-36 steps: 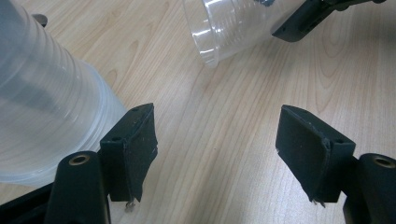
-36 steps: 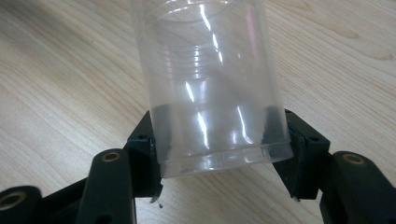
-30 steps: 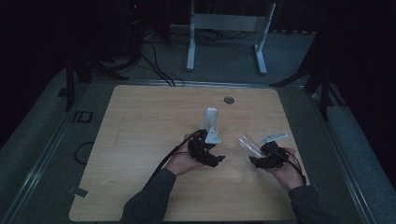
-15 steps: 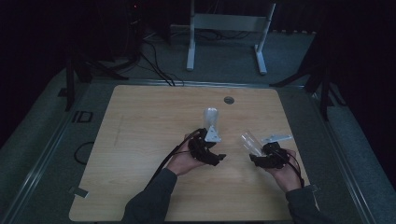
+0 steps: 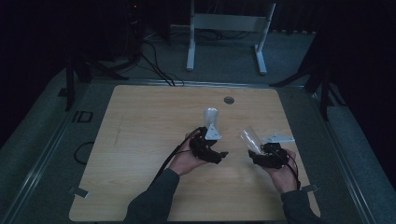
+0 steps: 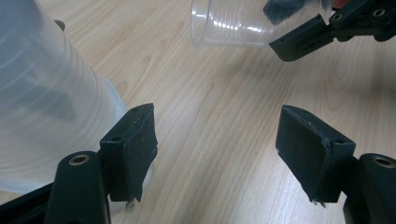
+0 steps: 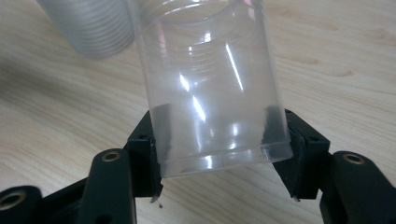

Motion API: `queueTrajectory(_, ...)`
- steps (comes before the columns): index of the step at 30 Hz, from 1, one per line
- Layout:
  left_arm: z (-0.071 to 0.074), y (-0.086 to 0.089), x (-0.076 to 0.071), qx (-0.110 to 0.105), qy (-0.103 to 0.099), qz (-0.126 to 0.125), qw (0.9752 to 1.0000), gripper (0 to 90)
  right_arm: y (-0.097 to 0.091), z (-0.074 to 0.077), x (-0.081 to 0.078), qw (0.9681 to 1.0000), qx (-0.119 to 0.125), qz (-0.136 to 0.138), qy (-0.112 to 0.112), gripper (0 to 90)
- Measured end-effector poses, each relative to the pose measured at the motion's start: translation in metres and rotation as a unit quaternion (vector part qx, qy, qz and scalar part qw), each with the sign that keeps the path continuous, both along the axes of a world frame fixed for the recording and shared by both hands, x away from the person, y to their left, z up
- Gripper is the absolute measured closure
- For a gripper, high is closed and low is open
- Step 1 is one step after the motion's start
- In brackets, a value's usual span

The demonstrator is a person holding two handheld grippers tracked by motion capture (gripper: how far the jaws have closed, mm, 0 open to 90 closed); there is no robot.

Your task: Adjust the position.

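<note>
High view: dim. My left gripper (image 5: 215, 155) near table (image 5: 140, 140) centre, cup stack (image 5: 210, 116) at its 12 o'clock. My right gripper (image 5: 259, 156) holds clear cup (image 5: 250, 138), tilted toward 11.

Left gripper view: jaws apart, nothing between; stack (image 6: 42, 102) at 9, top cut off, outside left jaw.

Right gripper view: jaws clamp cup (image 7: 210, 93) base; rim cut off at 12.
</note>
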State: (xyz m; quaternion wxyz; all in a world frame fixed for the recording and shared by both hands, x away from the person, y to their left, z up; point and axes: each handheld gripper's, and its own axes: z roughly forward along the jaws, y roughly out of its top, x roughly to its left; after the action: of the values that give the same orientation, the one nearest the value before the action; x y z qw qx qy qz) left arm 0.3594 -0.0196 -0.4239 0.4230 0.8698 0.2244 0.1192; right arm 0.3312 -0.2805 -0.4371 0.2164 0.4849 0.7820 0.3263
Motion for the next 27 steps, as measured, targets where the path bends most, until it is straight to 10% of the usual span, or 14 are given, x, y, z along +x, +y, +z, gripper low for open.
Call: queueTrajectory(27, 0.008, -0.014, 0.004, -0.027, 0.010, 0.006, 0.9996, 28.9, 0.014, -0.001, -0.013, 0.9961, 0.006, -0.029, -0.083, 41.6)
